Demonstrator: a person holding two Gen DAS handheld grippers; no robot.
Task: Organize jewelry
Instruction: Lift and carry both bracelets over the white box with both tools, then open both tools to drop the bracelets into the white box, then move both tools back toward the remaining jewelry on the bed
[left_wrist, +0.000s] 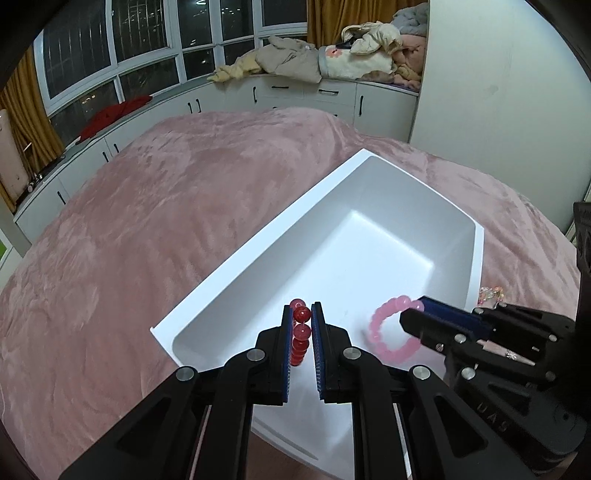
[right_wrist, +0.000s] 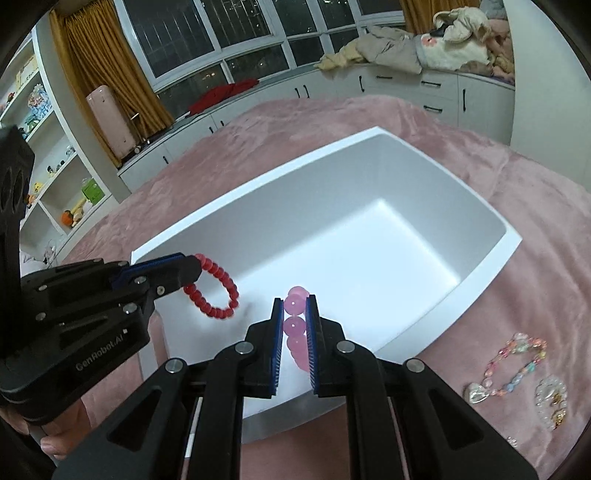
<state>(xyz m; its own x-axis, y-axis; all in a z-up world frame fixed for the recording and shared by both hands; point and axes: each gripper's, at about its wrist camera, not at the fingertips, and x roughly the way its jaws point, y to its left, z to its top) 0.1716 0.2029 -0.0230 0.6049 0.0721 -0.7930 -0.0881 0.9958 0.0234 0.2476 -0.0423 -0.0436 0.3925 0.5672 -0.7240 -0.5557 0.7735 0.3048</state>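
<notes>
Right wrist view alone shows me two loose bracelets (right_wrist: 517, 363) on the pink blanket (right_wrist: 535, 258). My right gripper (right_wrist: 295, 317) pinches the pink bracelet (right_wrist: 294, 326); my left gripper (left_wrist: 303, 325) pinches the red bracelet (left_wrist: 300, 334), both over the white tray (right_wrist: 388, 206).

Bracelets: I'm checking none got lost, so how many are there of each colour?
Red bracelet, in the left tongs: 1
Pink bracelet, in the right tongs: 1
Multicolour bracelet, on the blanket: 1
Clear bracelet, on the blanket: 1
Total: 4

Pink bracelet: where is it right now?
Pink bracelet is clamped in the right claw, above the white bin's near end, right of the red bracelet.
</notes>
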